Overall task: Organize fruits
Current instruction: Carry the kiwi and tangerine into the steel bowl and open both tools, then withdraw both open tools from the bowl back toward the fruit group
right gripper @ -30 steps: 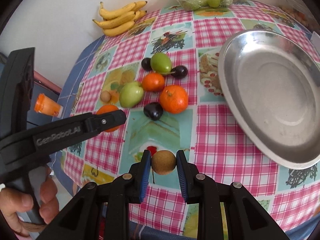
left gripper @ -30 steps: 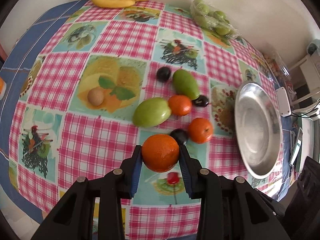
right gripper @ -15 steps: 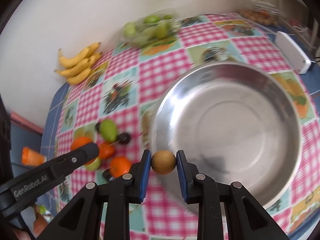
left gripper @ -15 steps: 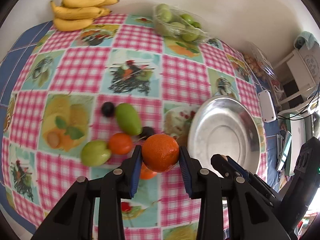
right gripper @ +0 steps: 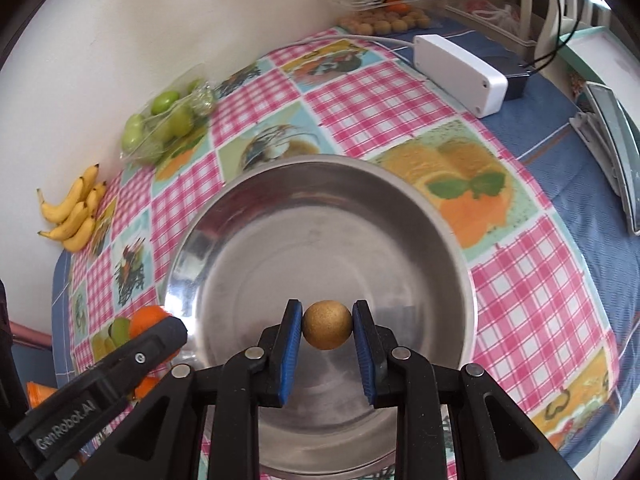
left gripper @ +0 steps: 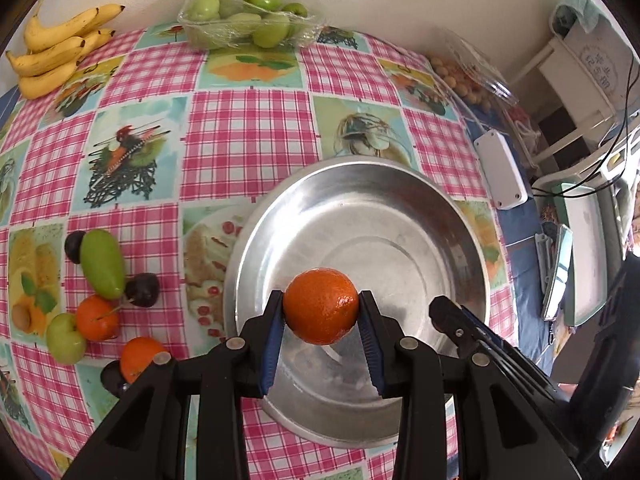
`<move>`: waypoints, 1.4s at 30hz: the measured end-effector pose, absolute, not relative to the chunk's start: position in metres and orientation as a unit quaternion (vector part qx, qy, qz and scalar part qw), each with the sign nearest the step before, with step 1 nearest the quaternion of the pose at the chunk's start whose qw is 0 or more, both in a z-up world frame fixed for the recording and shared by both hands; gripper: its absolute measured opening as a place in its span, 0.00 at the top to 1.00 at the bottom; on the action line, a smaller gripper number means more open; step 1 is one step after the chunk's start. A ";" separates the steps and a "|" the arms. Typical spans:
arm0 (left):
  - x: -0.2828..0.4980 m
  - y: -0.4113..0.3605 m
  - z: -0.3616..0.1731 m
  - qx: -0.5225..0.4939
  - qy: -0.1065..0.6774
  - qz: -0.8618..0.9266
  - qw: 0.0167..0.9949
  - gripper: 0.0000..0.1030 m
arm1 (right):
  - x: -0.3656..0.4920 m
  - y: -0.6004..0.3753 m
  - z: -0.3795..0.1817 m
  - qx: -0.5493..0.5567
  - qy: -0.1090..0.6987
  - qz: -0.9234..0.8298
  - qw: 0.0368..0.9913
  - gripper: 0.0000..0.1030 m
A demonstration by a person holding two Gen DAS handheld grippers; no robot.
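Both claws hung close over the round steel bowl point(left gripper: 460, 216) in the lower frame: the left claw point(left gripper: 321, 312) clamped a round orange mandarin point(left gripper: 321, 306), the right claw point(right gripper: 327, 325) a small brown-gold round fruit point(right gripper: 327, 324) (they could collide, or the fruits bounce out).

Plain white wall point(left gripper: 400, 0) behind checked tablecloth point(left gripper: 248, 136)

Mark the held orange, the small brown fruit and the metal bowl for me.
orange point(left gripper: 321, 306): left wrist view, middle of its peel.
small brown fruit point(right gripper: 327, 324): right wrist view, its centre.
metal bowl point(right gripper: 320, 216): right wrist view, bare inner wall.
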State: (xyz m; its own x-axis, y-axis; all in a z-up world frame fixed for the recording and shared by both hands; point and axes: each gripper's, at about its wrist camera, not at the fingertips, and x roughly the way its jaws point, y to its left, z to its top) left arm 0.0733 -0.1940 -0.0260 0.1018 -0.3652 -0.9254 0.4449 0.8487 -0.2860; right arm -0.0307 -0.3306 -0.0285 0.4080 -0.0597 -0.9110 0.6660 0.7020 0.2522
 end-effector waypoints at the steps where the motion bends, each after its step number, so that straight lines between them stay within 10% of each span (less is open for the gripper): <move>1: 0.073 -0.198 -0.031 0.038 0.615 -0.270 0.740 0.63 | -0.031 -0.332 -0.031 0.307 0.496 -0.236 0.777 0.73; 21: 0.069 -0.207 -0.036 0.066 0.616 -0.267 0.739 0.63 | -0.026 -0.333 -0.046 0.292 0.531 -0.248 0.756 0.71; 42: 0.083 -0.127 -0.015 0.077 0.584 -0.156 0.793 0.29 | -0.034 -0.327 -0.023 0.281 0.516 -0.245 0.771 0.22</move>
